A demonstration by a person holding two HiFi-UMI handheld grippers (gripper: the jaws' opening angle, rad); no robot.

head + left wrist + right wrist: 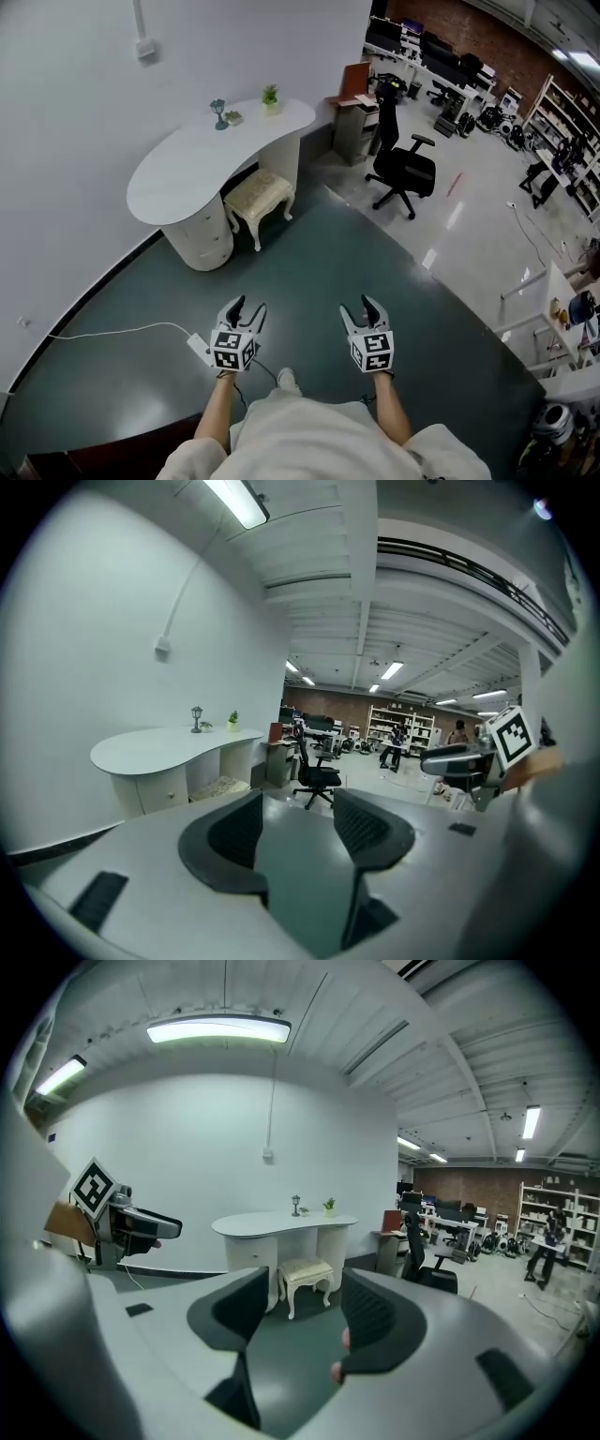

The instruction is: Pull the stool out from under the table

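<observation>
A small cream stool with a cushioned top and white legs stands partly under the white curved table, which is against the wall. The right gripper view shows the stool under the table, straight ahead and far off. In the left gripper view the stool is to the left. My left gripper and right gripper are held side by side low in the head view, well short of the stool. Both are open with nothing between the jaws.
A black office chair stands to the right of the table. A white cable with a power block lies on the dark green floor by my left gripper. A small lamp and a plant sit on the table. Desks and shelves fill the far right.
</observation>
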